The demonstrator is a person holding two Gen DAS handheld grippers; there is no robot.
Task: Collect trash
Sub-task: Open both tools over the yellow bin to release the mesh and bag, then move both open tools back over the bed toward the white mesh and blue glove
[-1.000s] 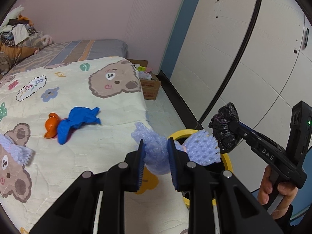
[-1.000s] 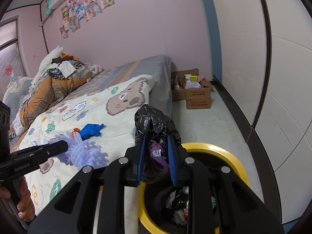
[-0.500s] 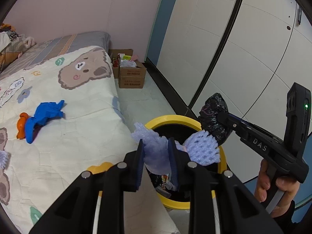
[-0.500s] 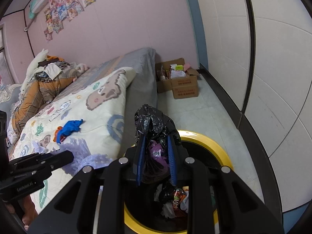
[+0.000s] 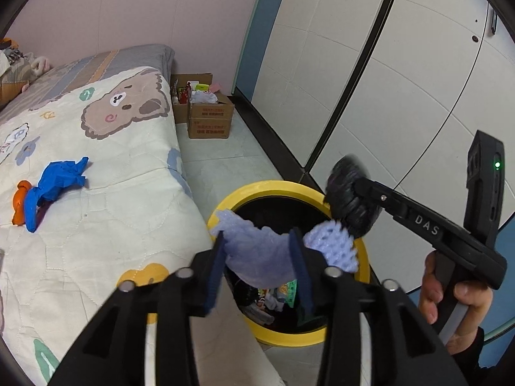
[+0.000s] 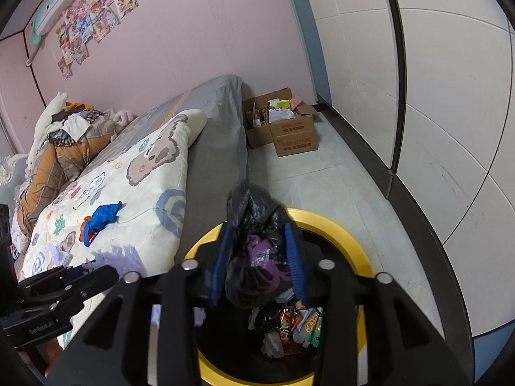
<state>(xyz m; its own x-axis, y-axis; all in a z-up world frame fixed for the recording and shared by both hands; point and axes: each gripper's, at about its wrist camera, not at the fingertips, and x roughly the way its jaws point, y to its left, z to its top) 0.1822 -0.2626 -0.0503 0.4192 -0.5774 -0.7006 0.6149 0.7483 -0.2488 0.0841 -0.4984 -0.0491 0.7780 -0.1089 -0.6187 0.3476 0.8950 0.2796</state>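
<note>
A yellow-rimmed bin (image 5: pixel 273 186) with wrappers inside stands on the floor by the bed. Over its mouth my left gripper (image 5: pixel 257 241) has its jaws opening, and a lilac foam net (image 5: pixel 254 257) sags loose between them, its other end spilling past the right pad. In the right wrist view my right gripper (image 6: pixel 257 234) also hangs above the bin (image 6: pixel 338 228). Its jaws are opening too, and a crumpled black plastic bag (image 6: pixel 254 257) sits blurred between the blue pads. On the quilt lie a blue glove (image 5: pixel 58 180) and an orange scrap (image 5: pixel 19 202).
The bed with its bear-print quilt (image 5: pixel 112 193) fills the left. Open cardboard boxes (image 5: pixel 209 119) full of small items stand on the floor at the bed's far end. White panelled doors (image 5: pixel 386 96) run along the right. A hand (image 5: pixel 457 302) holds the right gripper's handle.
Both grippers moved forward and down from the bed's edge to over the bin. Their jaws have widened, and the foam net and black bag now sit loose between them.
</note>
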